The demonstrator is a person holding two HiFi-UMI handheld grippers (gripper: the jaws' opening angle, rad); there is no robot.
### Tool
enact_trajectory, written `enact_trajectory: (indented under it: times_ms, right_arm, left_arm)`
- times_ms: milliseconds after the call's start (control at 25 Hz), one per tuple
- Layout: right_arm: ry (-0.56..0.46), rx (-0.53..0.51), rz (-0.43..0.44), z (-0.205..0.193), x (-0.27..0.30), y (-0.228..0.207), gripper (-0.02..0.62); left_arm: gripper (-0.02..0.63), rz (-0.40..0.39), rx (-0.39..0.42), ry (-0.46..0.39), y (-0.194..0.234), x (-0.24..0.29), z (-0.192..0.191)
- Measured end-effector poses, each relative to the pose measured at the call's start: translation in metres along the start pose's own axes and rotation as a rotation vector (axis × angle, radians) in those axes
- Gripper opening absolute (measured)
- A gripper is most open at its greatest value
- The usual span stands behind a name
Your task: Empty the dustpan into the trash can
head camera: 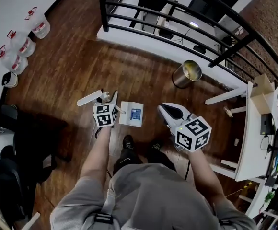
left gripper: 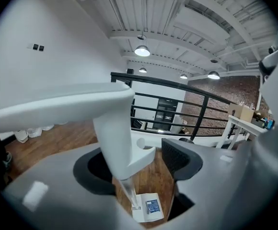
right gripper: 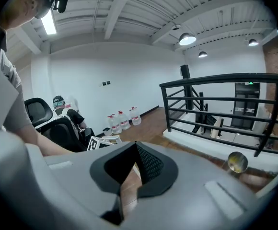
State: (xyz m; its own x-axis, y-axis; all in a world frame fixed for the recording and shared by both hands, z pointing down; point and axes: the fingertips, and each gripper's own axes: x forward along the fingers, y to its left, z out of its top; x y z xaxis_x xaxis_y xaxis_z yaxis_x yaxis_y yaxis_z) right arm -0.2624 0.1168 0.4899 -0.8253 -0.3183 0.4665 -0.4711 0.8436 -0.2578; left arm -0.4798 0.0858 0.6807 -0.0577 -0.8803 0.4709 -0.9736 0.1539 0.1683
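Note:
A white dustpan (head camera: pixel 132 114) with a blue label rests on the wooden floor just ahead of my feet. Its long white handle (head camera: pixel 88 99) rises to my left gripper (head camera: pixel 108 98). In the left gripper view the handle (left gripper: pixel 115 128) runs between the jaws of the left gripper (left gripper: pixel 139 164); they stand open, with a gap at the right pad (left gripper: pixel 179 159), and the pan (left gripper: pixel 148 207) shows below. My right gripper (head camera: pixel 171 111) hovers to the right of the pan, and the right gripper (right gripper: pixel 135 169) is shut and empty. The round metal trash can (head camera: pixel 187 74) stands farther ahead by the railing and appears small as the trash can (right gripper: pixel 237 162).
A black railing (head camera: pixel 177 13) on a white ledge borders the floor ahead. Water jugs (head camera: pixel 21 42) line the left wall. Black office chairs (head camera: pixel 5 176) stand at the left, where a person (right gripper: pixel 62 111) sits. A white desk (head camera: pixel 254 128) is at the right.

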Motion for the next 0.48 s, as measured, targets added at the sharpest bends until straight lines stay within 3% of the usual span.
enact_trajectory:
  times_ms: [120,480]
  right_arm:
    - [-0.003,0.011,-0.035,-0.005,-0.009,-0.009,-0.002]
    - [-0.046,0.047,-0.123,-0.01,-0.039,-0.043,-0.002]
  left_arm:
    - [0.175,-0.003,0.019,0.011,-0.002,0.009,-0.001]
    - [0.187,-0.065,0.095,-0.011,-0.04,0.017,0.03]
